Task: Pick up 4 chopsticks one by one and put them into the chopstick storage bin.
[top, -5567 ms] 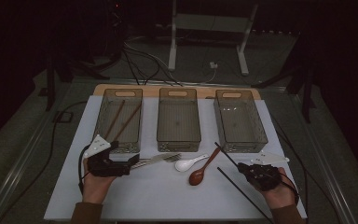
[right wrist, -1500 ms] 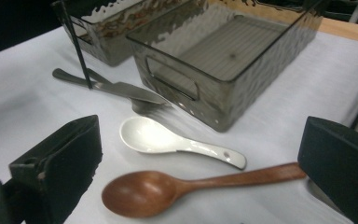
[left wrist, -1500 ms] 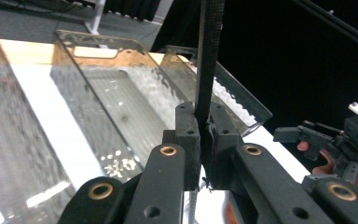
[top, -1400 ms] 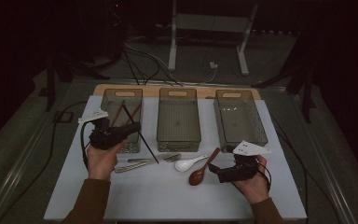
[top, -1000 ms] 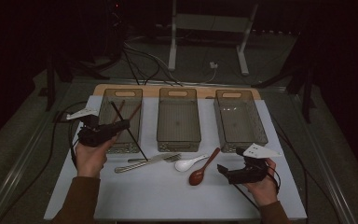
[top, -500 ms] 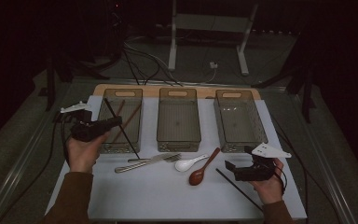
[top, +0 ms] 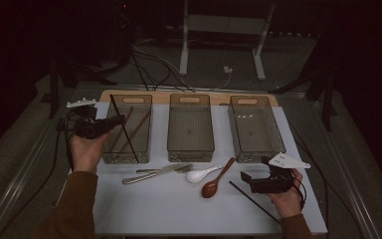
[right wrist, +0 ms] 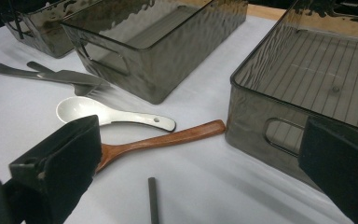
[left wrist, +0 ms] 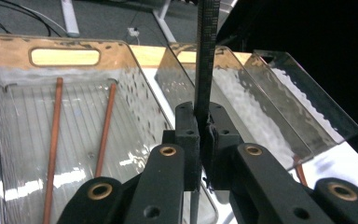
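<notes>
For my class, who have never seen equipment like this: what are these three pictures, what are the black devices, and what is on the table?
A person sits at a white table and holds a hand-operated two-jaw tool in each hand. One picture looks down from above; the other two come from cameras riding on each tool, looking along its black jaws. The left gripper is shut on a black chopstick above the left bin, which already holds two brown chopsticks. The right gripper is open, near another black chopstick lying on the table. Also lying there: a knife, a fork, a white spoon and a wooden spoon. The middle bin and the right bin look empty.
</notes>
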A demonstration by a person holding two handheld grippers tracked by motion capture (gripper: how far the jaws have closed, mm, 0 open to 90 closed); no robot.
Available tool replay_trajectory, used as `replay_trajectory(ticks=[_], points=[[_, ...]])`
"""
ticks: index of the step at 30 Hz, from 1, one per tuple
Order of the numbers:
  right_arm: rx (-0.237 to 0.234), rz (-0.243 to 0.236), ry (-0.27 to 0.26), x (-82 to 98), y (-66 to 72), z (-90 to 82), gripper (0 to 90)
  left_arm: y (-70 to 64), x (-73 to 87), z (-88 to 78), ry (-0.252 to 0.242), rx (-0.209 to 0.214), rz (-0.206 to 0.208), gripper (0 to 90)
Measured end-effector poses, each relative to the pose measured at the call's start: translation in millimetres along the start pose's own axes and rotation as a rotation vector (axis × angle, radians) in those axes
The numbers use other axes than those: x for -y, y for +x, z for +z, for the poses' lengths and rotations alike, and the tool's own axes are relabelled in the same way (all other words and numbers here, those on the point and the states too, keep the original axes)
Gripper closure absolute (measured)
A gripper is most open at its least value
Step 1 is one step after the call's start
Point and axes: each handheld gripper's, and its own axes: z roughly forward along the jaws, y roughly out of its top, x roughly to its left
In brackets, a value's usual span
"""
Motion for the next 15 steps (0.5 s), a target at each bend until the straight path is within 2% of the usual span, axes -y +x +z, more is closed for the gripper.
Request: replay_trajectory(ticks=[15], points=[[-0.006, 0.003, 0.007, 1.1, 0.7, 2.4, 0.0, 19.8, -13.2, 41.8, -0.051, -0.035, 0.001, 85.8]])
